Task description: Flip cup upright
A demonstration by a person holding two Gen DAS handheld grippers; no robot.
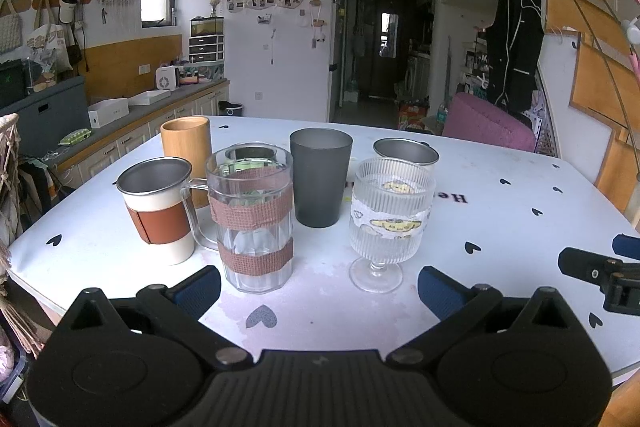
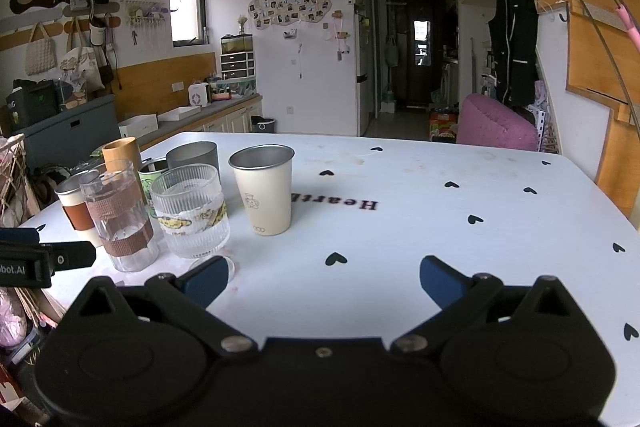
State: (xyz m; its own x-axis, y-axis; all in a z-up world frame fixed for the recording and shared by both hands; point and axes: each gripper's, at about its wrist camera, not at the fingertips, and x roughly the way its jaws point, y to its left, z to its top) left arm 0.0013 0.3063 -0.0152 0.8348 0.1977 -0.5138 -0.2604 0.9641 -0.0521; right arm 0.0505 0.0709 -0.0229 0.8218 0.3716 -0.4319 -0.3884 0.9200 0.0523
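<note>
Several cups stand upright on the white heart-print table (image 1: 500, 211). In the left wrist view: a steel cup with a brown sleeve (image 1: 158, 205), a clear handled mug with brown tape (image 1: 252, 219), a bamboo cup (image 1: 187, 143), a dark grey tumbler (image 1: 320, 183), a ribbed stemmed glass (image 1: 386, 219) and a steel-rimmed cup (image 1: 406, 151) behind it. My left gripper (image 1: 318, 289) is open and empty, just in front of the mug and the stemmed glass. In the right wrist view a cream steel cup (image 2: 264, 189) stands upright. My right gripper (image 2: 324, 279) is open and empty, near the ribbed glass (image 2: 192, 211).
The right gripper's fingers (image 1: 588, 263) show at the right edge of the left wrist view. The left gripper (image 2: 44, 261) shows at the left edge of the right wrist view. A pink chair (image 2: 496, 125) stands behind the table. A counter (image 1: 160, 103) runs along the left.
</note>
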